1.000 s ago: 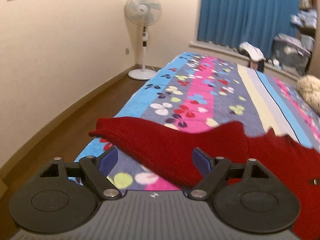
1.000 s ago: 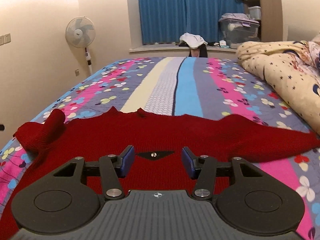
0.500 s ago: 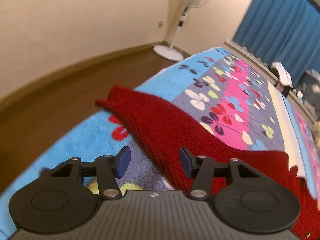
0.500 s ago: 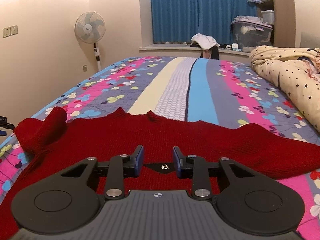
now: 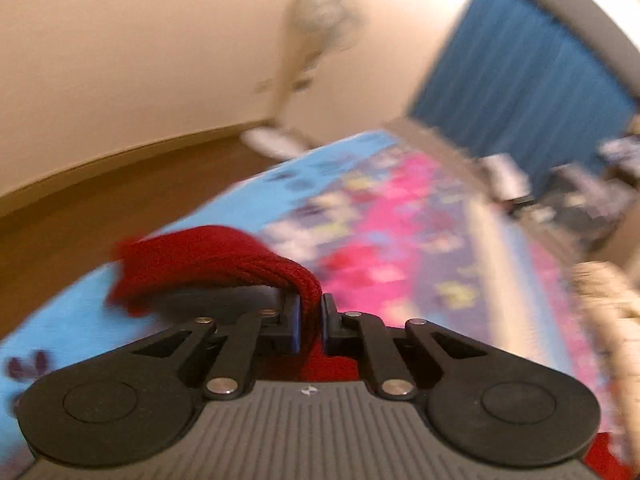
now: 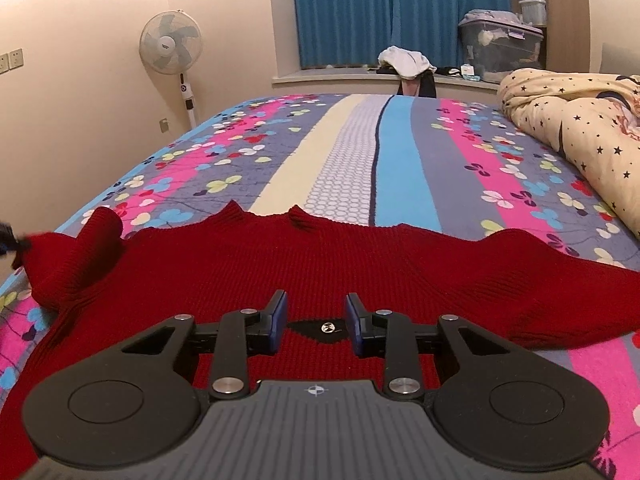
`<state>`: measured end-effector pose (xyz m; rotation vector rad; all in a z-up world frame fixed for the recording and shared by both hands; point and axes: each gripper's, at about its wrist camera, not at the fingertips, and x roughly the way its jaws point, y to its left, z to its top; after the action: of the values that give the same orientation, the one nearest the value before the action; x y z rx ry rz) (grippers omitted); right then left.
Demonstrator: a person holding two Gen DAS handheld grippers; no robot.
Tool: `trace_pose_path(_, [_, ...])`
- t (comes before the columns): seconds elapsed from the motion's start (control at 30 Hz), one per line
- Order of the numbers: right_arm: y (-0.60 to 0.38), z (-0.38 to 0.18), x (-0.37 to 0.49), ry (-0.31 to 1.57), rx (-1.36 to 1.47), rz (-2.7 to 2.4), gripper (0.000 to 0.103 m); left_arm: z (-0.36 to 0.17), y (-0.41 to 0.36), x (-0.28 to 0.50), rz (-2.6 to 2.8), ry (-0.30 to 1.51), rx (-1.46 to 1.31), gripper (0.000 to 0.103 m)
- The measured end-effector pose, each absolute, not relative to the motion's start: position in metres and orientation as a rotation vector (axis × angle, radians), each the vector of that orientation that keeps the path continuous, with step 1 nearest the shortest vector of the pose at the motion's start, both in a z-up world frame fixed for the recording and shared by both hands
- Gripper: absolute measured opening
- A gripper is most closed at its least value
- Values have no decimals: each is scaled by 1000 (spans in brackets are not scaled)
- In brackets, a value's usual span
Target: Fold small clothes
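Note:
A dark red knit sweater [image 6: 320, 264] lies spread across the near part of the bed. Its left sleeve [image 6: 76, 260] is bunched and raised off the cover. My left gripper [image 5: 310, 322] is shut on that red sleeve [image 5: 224, 260], whose cuff end droops to the left; this view is motion blurred. My right gripper [image 6: 316, 320] is open and empty, low over the sweater's body near its lower middle. The tip of the left gripper [image 6: 8, 240] shows at the far left edge of the right wrist view.
The sweater lies on a striped floral bedcover [image 6: 400, 152]. A star-print quilt [image 6: 572, 120] is heaped at the right. A standing fan [image 6: 172, 48] is by the left wall. The window ledge holds clothes [image 6: 406, 60] and a storage box [image 6: 500, 48]. Wooden floor [image 5: 100, 208] is left of the bed.
My left gripper has closed on the sleeve and lifted it, swinging fast. My right gripper narrowed half a second ago and has opened wider again over the sweater's body.

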<state>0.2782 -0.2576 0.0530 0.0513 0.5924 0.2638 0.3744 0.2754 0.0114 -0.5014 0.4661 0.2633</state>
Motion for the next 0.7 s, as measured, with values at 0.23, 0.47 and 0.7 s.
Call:
trace_pose_path(0.23, [-258,49,280,613,47,261,33,22,135,361,-266,523,-262,9])
trace_pose_path(0.47, [-264,44,285,653,108,281,33,29,97,318,-325,575,-79,47])
trace_pose_path(0.7, [-260,40,292,695,188,346,33,72,143,263,-139,529,26,47])
